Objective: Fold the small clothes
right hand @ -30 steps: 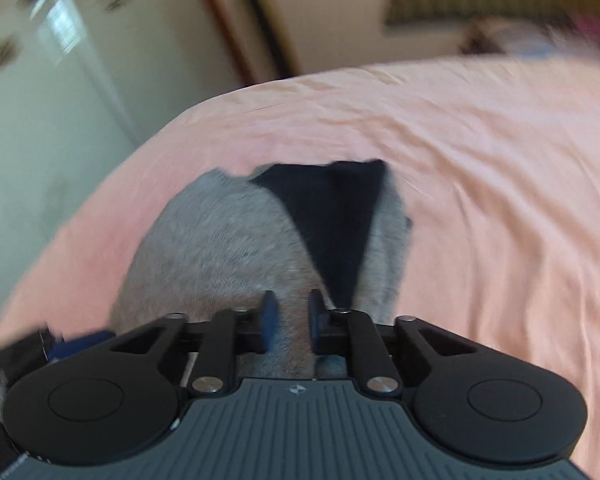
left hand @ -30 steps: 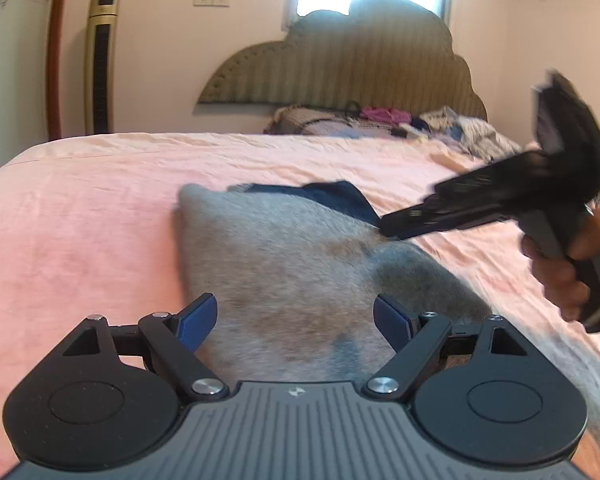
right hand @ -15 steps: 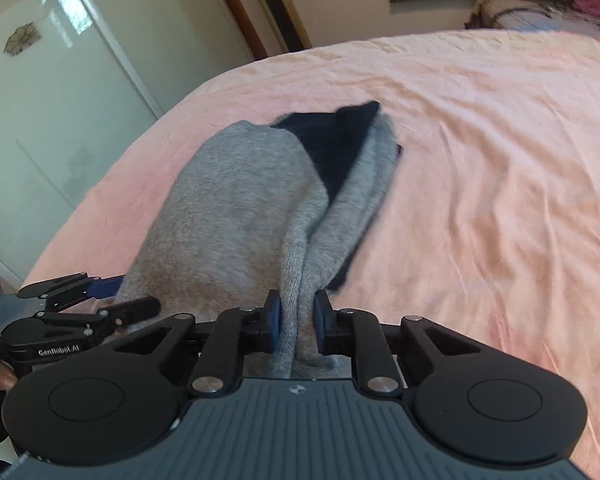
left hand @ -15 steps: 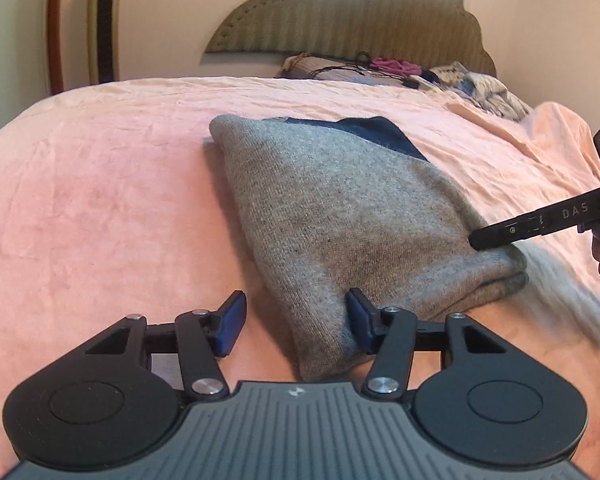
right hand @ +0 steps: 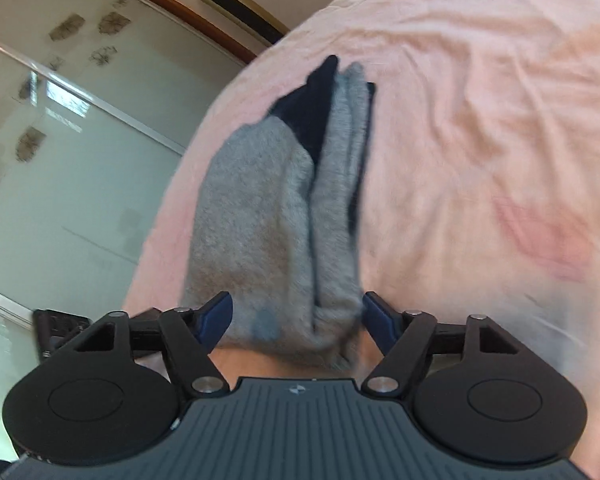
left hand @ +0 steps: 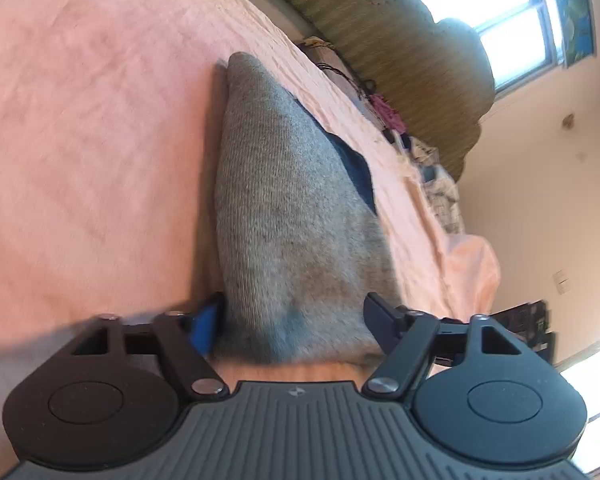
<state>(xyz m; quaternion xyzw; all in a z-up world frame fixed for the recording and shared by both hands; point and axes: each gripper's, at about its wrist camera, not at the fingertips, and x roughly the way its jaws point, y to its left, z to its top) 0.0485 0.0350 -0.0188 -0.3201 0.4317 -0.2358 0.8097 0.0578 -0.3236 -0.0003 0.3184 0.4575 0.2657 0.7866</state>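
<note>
while both cameras are tilted, each looks along a folded grey knitted garment with a dark navy panel (left hand: 284, 216) that lies on the wrinkled pink bedsheet (left hand: 80, 128). in the left wrist view the left gripper (left hand: 296, 320) has its jaws spread wide, one on either side of the near end of the garment; the blue-padded finger (left hand: 206, 326) on the left sits just against the cloth's edge, and the other finger is close beside the opposite edge, with nothing pinched between them. the navy panel shows along the far right side of the fold, and the grey knit tapers away to a rounded far corner. beyond the sheet stand a scalloped olive upholstered headboard (left hand: 400, 52) and a bright window (left hand: 500, 12), with a heap of mixed clothes (left hand: 384, 112) piled at the head of the bed.

in the right wrist view the right gripper (right hand: 296, 318) is likewise spread apart, its blue-padded fingers (right hand: 216, 316) flanking the near end of the same garment (right hand: 260, 208), which is bunched there into two thick layers with a seam-like crease running between them. the navy panel peeks out at the far tip. the pink sheet fills the right side of this view, and a frosted glass wardrobe door with leaf motifs (right hand: 60, 120) stands at the left, framed in brown wood. part of another black device shows at the lower left edge, too cropped to tell more.
</note>
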